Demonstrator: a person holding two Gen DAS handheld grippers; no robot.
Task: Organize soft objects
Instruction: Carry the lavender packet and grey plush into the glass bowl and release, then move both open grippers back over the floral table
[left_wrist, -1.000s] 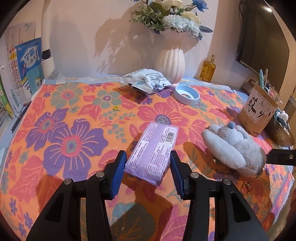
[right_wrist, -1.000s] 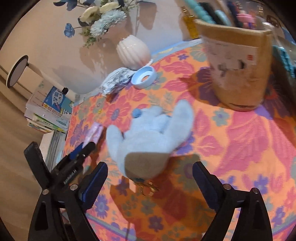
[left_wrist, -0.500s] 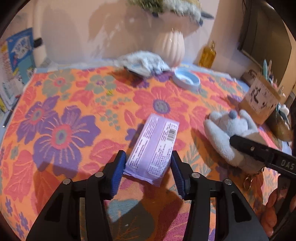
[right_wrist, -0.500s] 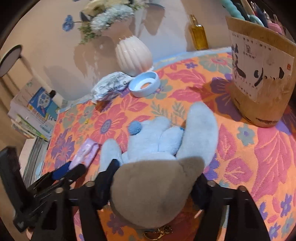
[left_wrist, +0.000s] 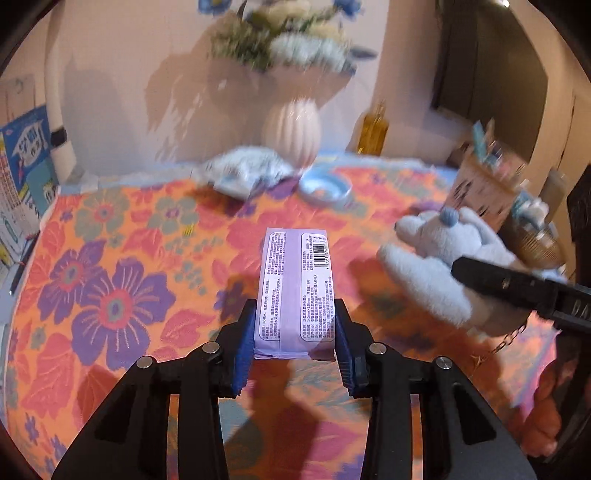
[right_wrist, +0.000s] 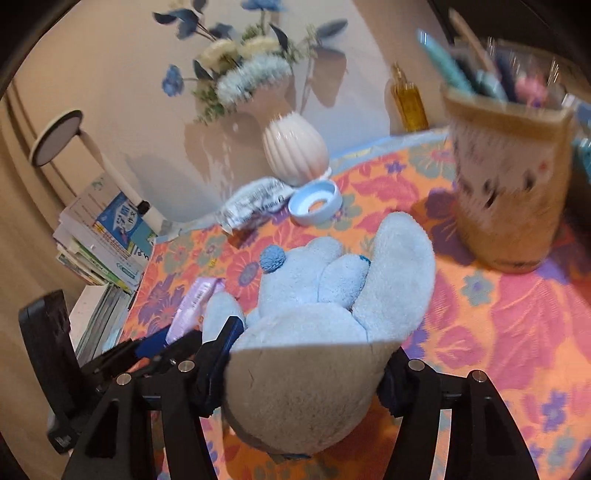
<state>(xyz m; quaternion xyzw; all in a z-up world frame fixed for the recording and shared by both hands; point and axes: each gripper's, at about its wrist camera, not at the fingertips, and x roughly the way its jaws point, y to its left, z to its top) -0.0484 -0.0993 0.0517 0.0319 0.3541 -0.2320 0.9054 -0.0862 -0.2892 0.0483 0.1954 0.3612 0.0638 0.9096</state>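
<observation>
My left gripper (left_wrist: 295, 345) is clamped on the near end of the purple tissue pack (left_wrist: 295, 288), its blue pads pressed against both long sides; the pack sticks out toward the far side and seems to be lifted off the floral cloth (left_wrist: 110, 288), judging by the shadow under it. My right gripper (right_wrist: 299, 369) is squeezing the base of the plush toy (right_wrist: 332, 295), which bulges between the fingers, its ears pointing away toward the paper pen holder (right_wrist: 513, 192) at far right

My worry is the pack: I hold only its near end, and being soft it could sag or slide out of the pads if I swing quickly. The toy's keychain (left_wrist: 506, 341) dangles underneath and could snag on the cloth. The two grippers sit close together, so a careless move could knock them into each other, and a wide swing with the toy might tip the pen holder or hit the white vase (right_wrist: 295, 147) and blue lid (right_wrist: 314, 203) beyond
</observation>
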